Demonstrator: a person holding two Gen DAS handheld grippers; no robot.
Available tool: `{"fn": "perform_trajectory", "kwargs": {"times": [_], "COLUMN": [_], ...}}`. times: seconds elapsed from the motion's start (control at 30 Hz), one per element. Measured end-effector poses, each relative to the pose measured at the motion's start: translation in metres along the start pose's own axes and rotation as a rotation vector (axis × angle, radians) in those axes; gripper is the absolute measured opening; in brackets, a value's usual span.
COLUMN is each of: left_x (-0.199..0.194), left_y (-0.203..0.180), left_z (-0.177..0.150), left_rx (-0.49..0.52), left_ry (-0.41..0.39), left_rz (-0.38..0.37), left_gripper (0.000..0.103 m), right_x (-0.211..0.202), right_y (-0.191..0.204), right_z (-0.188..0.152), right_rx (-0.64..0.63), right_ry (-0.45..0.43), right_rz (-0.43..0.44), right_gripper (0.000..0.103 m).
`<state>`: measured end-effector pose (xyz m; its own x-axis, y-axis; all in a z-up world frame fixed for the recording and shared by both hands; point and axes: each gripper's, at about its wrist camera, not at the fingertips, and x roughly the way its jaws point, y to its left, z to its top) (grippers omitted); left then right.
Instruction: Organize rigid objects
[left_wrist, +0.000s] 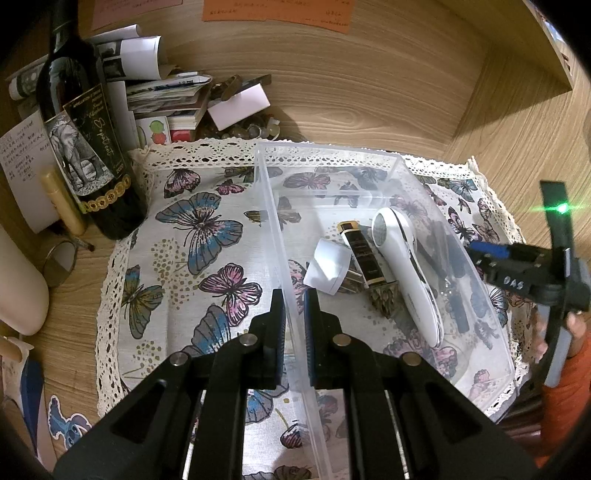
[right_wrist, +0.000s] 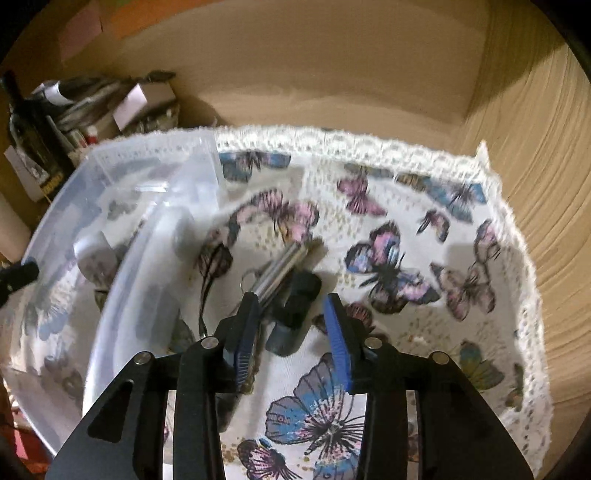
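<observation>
Left tongs (left_wrist: 294, 306) clamped on clear plastic bin (left_wrist: 369, 155) wall; right tongs (right_wrist: 291, 314) apart over black cylinder (right_wrist: 295, 306) on butterfly cloth (right_wrist: 388, 206).

Your left wrist view is sharp and warmly lit, with a green flare (left_wrist: 562, 208) at its right edge. Your right wrist view is smeared by motion blur. Both bend at the edges and vignette to black corners.

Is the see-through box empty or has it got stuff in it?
Not empty. The box holds a white gadget, a dark tube and a small white piece.
</observation>
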<state>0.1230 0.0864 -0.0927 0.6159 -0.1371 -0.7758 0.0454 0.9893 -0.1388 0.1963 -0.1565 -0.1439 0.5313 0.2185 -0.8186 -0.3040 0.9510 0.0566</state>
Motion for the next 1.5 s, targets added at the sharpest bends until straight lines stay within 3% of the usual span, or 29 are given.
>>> {"fn": "perform_trajectory", "kwargs": {"times": [0.17,0.2,0.23,0.3,0.67,1.07,1.3,1.5], "left_x": [0.000,0.000,0.000,0.000,0.000,0.001,0.001,0.001], "left_y": [0.000,0.000,0.000,0.000,0.000,0.000,0.000,0.000], "left_z": [0.000,0.000,0.000,0.000,0.000,0.000,0.000,0.000], "left_rx": [0.000,-0.001,-0.001,0.001,0.002,0.003,0.003,0.003], "left_ry": [0.001,0.001,0.001,0.000,0.000,0.000,0.000,0.000], "left_rz": [-0.001,-0.001,-0.001,0.001,0.001,0.004,0.004,0.002], "left_gripper": [0.009,0.009,0.009,0.009,0.009,0.009,0.009,0.009], "right_x": [0.018,0.019,0.019,0.018,-0.032,-0.082,-0.079,-0.058], "right_y": [-0.011,-0.013,-0.015,-0.018,-0.006,0.047,0.084,0.107], "right_z": [-0.004,-0.004,-0.004,-0.002,0.008,0.027,0.026,0.021], "right_rx": [0.037,0.047,0.058,0.062,0.004,-0.128,-0.213,-0.275], "right_ry": [0.024,0.022,0.014,0.010,-0.128,-0.277,-0.276,-0.211], "right_rz": [0.003,0.010,0.014,0.021,-0.010,0.053,0.118,0.145], "right_gripper": [0.034,0.032,0.023,0.022,0.022,0.022,0.022,0.022]}}
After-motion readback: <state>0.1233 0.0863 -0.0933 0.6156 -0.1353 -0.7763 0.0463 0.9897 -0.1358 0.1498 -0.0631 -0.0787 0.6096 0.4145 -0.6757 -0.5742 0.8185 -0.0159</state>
